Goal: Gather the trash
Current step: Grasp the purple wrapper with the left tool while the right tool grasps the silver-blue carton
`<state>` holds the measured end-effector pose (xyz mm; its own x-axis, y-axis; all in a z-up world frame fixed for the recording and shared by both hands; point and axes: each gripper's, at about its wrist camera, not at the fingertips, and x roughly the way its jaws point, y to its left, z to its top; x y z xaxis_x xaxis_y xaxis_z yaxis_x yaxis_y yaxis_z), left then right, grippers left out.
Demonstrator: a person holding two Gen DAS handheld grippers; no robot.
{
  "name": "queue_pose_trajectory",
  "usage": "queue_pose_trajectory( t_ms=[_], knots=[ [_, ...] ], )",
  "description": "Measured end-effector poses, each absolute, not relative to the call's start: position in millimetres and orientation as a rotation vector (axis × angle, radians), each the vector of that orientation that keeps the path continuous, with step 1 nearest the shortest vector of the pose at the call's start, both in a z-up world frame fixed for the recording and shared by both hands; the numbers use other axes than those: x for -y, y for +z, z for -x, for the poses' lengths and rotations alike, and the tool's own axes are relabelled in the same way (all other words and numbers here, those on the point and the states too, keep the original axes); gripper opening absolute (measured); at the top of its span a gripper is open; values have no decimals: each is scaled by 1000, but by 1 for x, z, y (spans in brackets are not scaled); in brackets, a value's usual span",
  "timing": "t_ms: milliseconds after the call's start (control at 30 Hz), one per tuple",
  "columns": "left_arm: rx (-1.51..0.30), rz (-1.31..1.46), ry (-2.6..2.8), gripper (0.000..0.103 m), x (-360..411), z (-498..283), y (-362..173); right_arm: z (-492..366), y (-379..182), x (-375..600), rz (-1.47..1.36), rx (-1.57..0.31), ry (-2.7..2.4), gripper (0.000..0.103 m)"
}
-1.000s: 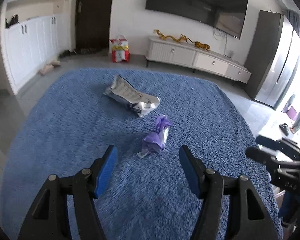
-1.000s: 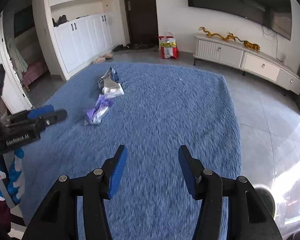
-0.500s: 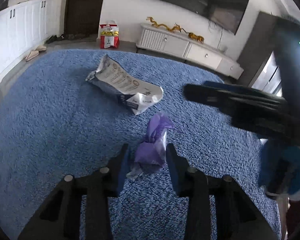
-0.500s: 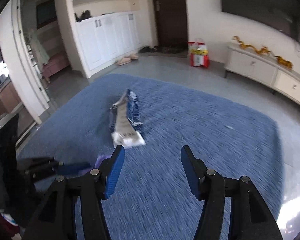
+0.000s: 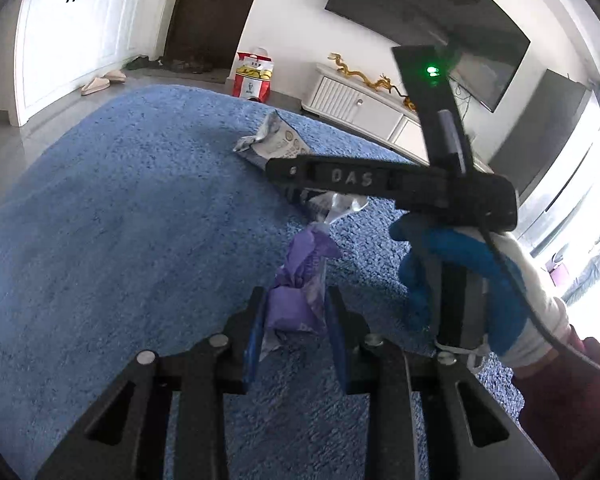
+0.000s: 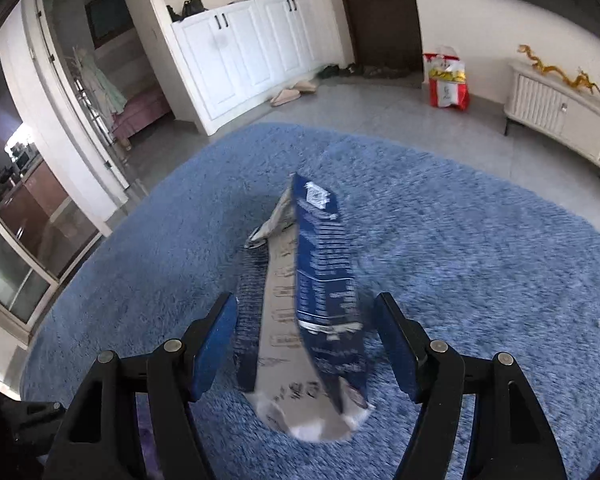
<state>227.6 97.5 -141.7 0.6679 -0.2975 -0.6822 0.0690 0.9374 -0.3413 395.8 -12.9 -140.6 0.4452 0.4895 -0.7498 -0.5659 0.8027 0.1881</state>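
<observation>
A crumpled purple wrapper (image 5: pixel 300 280) lies on the blue rug (image 5: pixel 120 220). My left gripper (image 5: pixel 296 328) is closing on it, and both blue pads touch its sides. A long blue-and-silver snack bag (image 6: pixel 320 272) lies on the rug (image 6: pixel 480 260) farther out. My right gripper (image 6: pixel 306 304) straddles the bag's near half; its jaws are opening and the pads stand clear of it. In the left wrist view the right gripper (image 5: pixel 288 174) reaches across over that bag (image 5: pixel 276 144), held by a blue-and-white gloved hand (image 5: pixel 460 264).
Grey tile floor surrounds the rug. A red-and-yellow shopping bag (image 6: pixel 446 80) stands by the dark door. A low white TV cabinet (image 6: pixel 560 116) runs along the right wall, white cupboards (image 6: pixel 252 48) along the left, with slippers (image 6: pixel 288 96) in front.
My left gripper moved forward and down and narrowed from wide open onto the purple wrapper. My right gripper swept left across the rug to the snack bag and widened.
</observation>
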Motion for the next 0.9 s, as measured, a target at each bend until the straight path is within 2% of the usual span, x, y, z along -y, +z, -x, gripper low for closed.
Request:
queue_pose_trajectory(
  t_ms=[67, 133, 167, 567, 900],
  knots=[
    [-811, 307, -204, 27, -100, -223, -140, -390, -140, 5, 129, -890, 677, 75],
    [-807, 316, -195, 27, -100, -219, -139, -382, -141, -1, 169, -888, 670, 65],
    [-806, 322, -192, 27, -101, -216, -139, -380, -141, -1, 179, -888, 667, 64],
    [-764, 326, -173, 27, -108, -167, -107, -312, -108, 55, 107, -827, 592, 63],
    [-702, 258, -302, 27, -56, -129, -62, -211, -53, 170, 54, -737, 441, 63]
  ],
)
